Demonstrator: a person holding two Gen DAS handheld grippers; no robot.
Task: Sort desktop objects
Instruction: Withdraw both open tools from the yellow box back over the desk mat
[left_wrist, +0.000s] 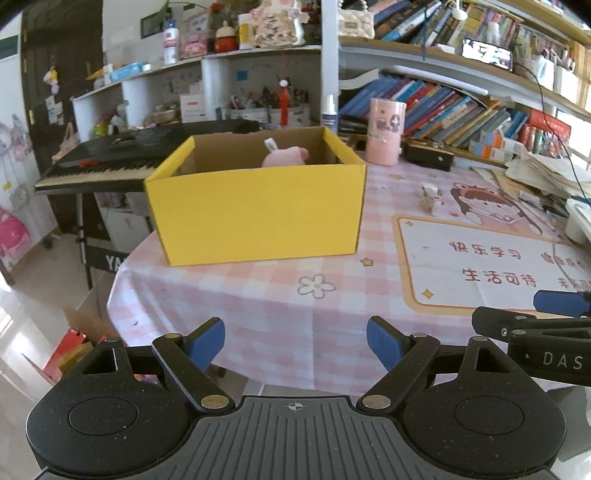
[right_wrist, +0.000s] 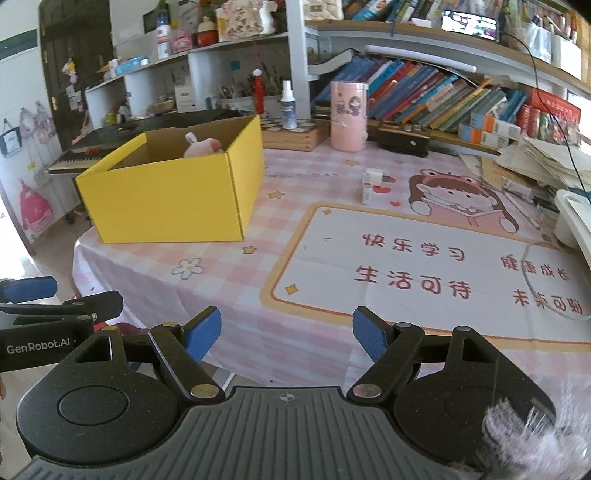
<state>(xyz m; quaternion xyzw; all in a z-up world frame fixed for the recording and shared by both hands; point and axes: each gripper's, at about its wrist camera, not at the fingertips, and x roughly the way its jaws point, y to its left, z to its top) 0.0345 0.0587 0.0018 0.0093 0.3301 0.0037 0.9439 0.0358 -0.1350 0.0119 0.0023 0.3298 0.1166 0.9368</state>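
An open yellow cardboard box (left_wrist: 255, 210) is sitting near the rounded left end of the bench (left_wrist: 332, 302), which is wearing a pink checked cloth with a cartoon girl and a white panel of red characters. A pink plush toy (left_wrist: 284, 157) is lying inside the box, only its top showing above the rim. Well apart from the box, toward the middle of the cloth, two small white cartons (right_wrist: 371, 188) are standing close together, one just in front of the other. Nothing is lying on the cloth between them and the near edge.

Behind the box, a pink cylindrical canister with a cartoon print (right_wrist: 349, 116) is standing upright, with a white spray bottle (right_wrist: 288, 105) to its left on a wooden chessboard case (right_wrist: 295, 134) and a dark brown rectangular box (right_wrist: 402, 140) to its right. Leaning books are filling the shelves beyond. A black electronic keyboard (left_wrist: 122, 155) is standing off the left end of the bench, and loose papers are piling up at the far right.

The left gripper (left_wrist: 295, 341) is hovering at the near edge, its jaws spread and holding nothing. The right gripper (right_wrist: 286, 332) is hanging beside it, its jaws likewise spread and empty.
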